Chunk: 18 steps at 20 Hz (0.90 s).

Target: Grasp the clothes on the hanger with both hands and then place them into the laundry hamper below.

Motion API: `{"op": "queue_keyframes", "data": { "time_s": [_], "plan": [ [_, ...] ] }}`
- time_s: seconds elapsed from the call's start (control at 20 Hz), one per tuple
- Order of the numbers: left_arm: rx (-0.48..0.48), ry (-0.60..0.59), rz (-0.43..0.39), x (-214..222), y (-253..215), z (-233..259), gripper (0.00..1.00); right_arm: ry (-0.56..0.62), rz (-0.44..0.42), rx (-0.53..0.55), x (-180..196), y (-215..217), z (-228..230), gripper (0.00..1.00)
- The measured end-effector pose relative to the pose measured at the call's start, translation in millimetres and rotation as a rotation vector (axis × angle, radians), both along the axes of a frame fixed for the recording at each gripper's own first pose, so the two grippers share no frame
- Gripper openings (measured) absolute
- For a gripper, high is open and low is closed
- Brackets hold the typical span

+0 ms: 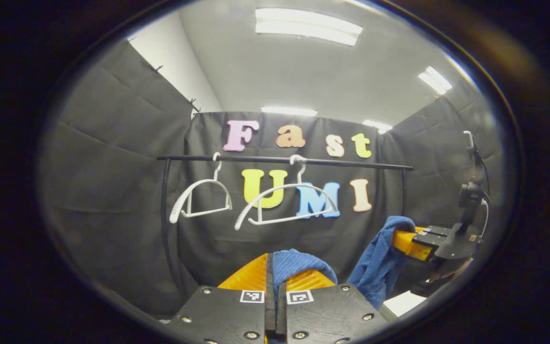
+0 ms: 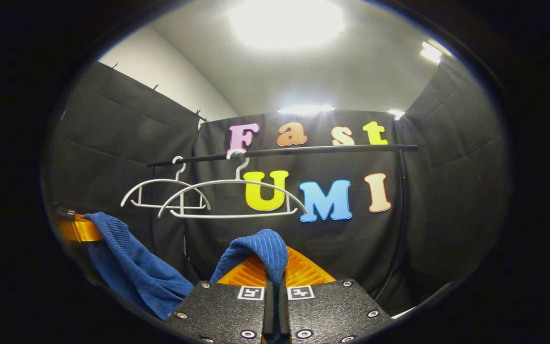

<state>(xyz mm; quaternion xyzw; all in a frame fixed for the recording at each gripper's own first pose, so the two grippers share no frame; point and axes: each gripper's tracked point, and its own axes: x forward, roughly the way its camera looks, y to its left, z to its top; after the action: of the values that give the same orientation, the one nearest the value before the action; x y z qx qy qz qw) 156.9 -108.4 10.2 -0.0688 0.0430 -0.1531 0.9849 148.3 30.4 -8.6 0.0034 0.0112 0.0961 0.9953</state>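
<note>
Blue garment (image 1: pixel 299 265), low centre of frame, is pinched at its edges by left gripper (image 1: pixel 275 282) and right gripper (image 2: pixel 275 277); soft, light, limp knit, judged best held by bunched folds.

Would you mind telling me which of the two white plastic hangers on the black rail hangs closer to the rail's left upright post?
The smaller-looking white plastic hanger, beside the black rail's left upright post; the other white hanger hangs nearer mid-rail.
</note>
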Motion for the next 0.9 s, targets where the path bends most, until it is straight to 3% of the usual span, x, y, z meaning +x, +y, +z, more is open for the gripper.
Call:
{"op": "queue_keyframes", "data": {
  "time_s": [0.3,0.9],
  "plan": [
    [-0.029,0.05,-0.031,-27.9,-21.2,-41.4,0.02,0.086,0.077,0.013,-37.0,30.5,-46.7,0.04],
    [0.062,0.285,-0.028,-68.7,-27.9,-195.0,0.0,0.347,0.12,-0.021,-83.2,48.7,-192.7,0.04]
  ]
}}
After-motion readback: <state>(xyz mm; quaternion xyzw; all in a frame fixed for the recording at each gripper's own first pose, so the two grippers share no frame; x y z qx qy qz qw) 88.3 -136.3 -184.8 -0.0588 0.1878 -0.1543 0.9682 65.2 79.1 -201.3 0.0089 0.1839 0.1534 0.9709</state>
